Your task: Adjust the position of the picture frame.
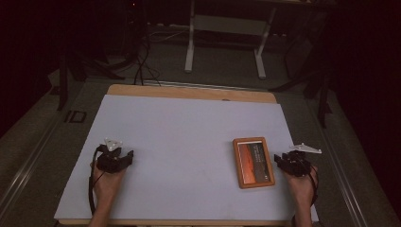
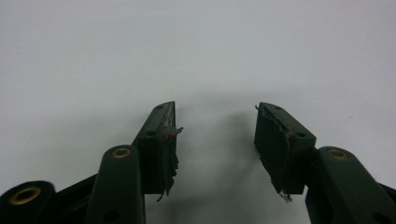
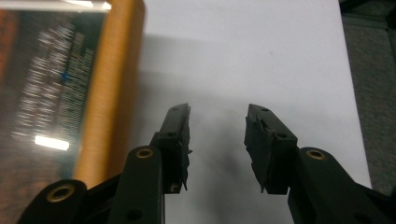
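Note:
A wooden-framed picture (image 1: 254, 162) lies flat on the white table top (image 1: 189, 142) at the right, its dark reddish print facing up. My right gripper (image 1: 283, 161) rests just to the right of the frame, open with nothing between its jaws. In the right gripper view the frame's wooden edge (image 3: 109, 88) runs close beside the left fingertip (image 3: 180, 126), and the gripper (image 3: 217, 128) points over bare table. My left gripper (image 1: 124, 158) sits at the table's left, far from the frame. It is open and empty over plain white surface (image 2: 215, 126).
The table's right edge (image 3: 348, 79) lies close to my right gripper, with grey floor beyond. A wooden strip (image 1: 189, 91) borders the far side of the table. Past it stand white desk legs (image 1: 190, 47) and cables (image 1: 142, 61) on the floor.

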The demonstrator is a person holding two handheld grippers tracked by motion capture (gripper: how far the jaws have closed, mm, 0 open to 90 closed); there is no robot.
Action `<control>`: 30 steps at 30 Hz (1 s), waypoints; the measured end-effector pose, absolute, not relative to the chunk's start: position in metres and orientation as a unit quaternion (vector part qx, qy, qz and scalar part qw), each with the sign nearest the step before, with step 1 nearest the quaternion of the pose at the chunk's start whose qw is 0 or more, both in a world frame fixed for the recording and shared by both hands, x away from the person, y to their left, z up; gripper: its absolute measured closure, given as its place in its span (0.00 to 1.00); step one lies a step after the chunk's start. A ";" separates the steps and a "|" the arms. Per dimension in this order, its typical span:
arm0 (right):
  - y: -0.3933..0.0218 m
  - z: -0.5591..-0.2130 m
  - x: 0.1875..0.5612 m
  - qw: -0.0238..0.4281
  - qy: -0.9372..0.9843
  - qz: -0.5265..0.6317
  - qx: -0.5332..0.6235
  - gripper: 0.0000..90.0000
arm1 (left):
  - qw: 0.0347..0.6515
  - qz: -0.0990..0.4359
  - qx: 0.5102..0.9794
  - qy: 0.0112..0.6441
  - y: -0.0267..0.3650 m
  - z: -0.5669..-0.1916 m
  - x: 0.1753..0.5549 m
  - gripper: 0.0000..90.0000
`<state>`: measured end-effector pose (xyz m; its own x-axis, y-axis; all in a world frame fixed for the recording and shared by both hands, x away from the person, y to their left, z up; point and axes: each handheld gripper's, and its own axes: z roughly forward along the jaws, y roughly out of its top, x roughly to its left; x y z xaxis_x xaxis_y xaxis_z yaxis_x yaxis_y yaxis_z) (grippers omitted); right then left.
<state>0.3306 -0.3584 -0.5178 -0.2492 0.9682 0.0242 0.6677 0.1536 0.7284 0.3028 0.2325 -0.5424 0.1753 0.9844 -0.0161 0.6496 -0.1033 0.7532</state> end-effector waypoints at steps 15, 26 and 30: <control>-0.345 -0.502 0.323 0.239 0.745 0.344 0.520 0.96 | 0.348 0.247 0.740 0.520 0.221 -0.531 0.296 0.64; -0.328 -0.492 0.319 0.222 0.770 0.368 0.472 0.97 | 0.359 0.230 0.742 0.517 0.218 -0.529 0.294 0.63; -0.323 -0.493 0.320 0.216 0.776 0.367 0.466 0.93 | 0.363 0.224 0.743 0.515 0.217 -0.529 0.294 0.63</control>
<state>0.3202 -0.3230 -0.4933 -0.4727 0.8812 0.0054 0.5638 0.2977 0.7703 0.2938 0.2175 -0.5287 0.3679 0.9290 -0.0404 0.6035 -0.2055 0.7704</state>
